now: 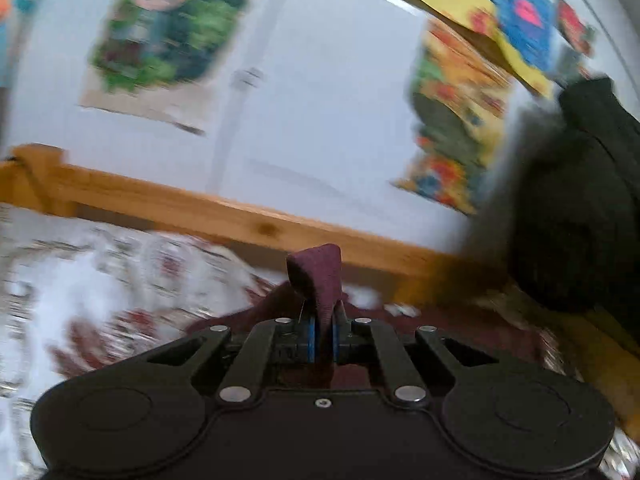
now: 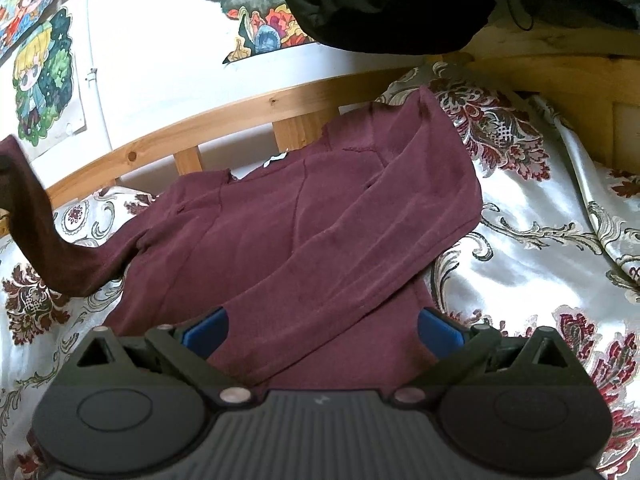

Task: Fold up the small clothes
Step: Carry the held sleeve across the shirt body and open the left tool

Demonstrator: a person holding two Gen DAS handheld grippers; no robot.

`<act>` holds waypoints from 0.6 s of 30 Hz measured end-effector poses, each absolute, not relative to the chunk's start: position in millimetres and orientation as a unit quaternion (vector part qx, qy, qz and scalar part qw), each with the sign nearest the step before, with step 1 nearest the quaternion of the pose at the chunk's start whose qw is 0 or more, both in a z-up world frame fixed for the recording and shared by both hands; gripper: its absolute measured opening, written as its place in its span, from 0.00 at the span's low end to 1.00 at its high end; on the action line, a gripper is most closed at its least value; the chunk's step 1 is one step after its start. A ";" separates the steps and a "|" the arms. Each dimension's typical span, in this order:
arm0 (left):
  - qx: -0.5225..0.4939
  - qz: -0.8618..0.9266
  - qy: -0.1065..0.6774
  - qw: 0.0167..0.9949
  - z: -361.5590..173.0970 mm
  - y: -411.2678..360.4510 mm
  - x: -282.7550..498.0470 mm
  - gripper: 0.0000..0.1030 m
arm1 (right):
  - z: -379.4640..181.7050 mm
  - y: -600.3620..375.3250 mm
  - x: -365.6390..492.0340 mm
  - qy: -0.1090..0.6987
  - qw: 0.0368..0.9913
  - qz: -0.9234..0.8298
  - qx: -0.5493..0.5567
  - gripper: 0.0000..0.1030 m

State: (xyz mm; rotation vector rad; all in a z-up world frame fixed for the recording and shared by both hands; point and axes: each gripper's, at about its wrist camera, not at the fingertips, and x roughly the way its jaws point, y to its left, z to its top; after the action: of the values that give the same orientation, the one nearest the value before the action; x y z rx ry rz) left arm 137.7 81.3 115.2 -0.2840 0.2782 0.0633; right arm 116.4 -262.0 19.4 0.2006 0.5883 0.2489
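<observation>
A maroon long-sleeved top (image 2: 304, 216) lies spread on the patterned bedspread (image 2: 532, 216), its right sleeve folded across the body. Its left sleeve (image 2: 36, 216) is lifted up at the far left of the right wrist view. My left gripper (image 1: 323, 332) is shut on the cuff of that sleeve (image 1: 318, 276), which sticks up between the blue pads; this view is blurred. My right gripper (image 2: 322, 330) stands open over the top's lower hem, blue pads (image 2: 206, 330) wide apart, the cloth lying between and under them without being pinched.
A wooden bed rail (image 2: 240, 120) runs behind the top, with a white wall and colourful drawings (image 2: 44, 80) beyond. A black garment (image 2: 380, 4) hangs at the upper right over the wooden headboard (image 2: 560, 68). Bedspread lies bare to the right of the top.
</observation>
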 end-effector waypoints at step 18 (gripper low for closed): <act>-0.046 -0.123 0.202 0.971 49.4 -33.7 162.8 0.07 | 10.0 -283.3 125.5 0.300 0.942 0.093 0.119 1.00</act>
State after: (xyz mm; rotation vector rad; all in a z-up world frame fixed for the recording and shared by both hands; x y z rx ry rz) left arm 162.8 -33.7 49.4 -0.0929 0.4083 -0.2485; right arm 125.5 -283.3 10.0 0.2419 0.6113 0.1903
